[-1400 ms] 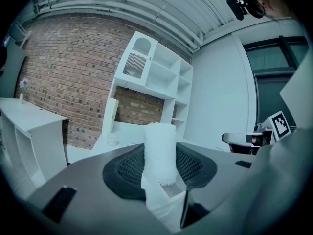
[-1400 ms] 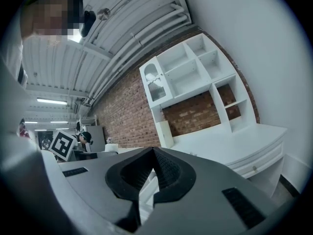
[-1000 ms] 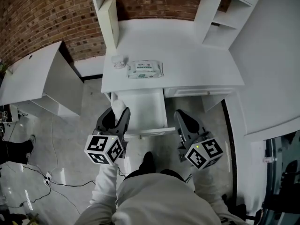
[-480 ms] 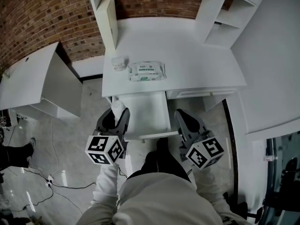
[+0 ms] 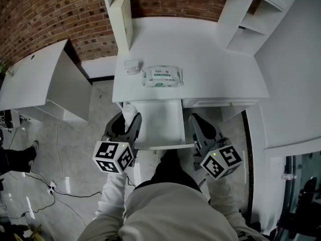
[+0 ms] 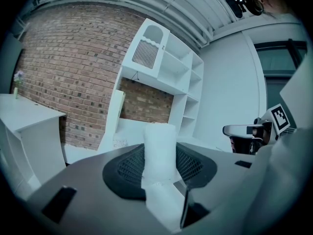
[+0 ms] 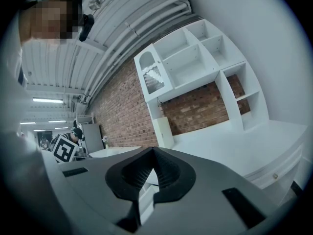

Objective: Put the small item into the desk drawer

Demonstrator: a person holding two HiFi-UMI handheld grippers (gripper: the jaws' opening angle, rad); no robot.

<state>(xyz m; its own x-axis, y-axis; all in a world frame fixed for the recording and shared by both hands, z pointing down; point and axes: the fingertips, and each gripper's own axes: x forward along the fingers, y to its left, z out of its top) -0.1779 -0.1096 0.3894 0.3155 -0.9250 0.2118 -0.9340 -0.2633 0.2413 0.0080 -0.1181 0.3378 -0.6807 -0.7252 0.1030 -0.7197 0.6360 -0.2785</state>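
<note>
While left gripper [image 5: 128,119] clamps one white item [image 6: 159,151], right gripper [image 5: 194,120] closed; one drawer [image 5: 158,128] open.

Left gripper [image 6: 160,168]: jaws stand partly apart, black mesh pads [image 6: 128,168] clamped on a small white item [image 6: 159,143]. The item stands upright between them; its rounded top rises above the jaw tips and its lower end runs down into the gap.

Behind: white desk [image 6: 132,131] against a brick wall [image 6: 68,67]. A white shelf unit [image 6: 171,72] rises from the desk, with a slatted grille [image 6: 145,54] under an arch at its top left. A small object on the desktop is too small to identify.

Far left: a white table [image 6: 27,119] with a small plant [image 6: 18,80].

Right edge: right gripper [image 6: 242,130], marker cube [image 6: 278,116] facing the camera.
</note>
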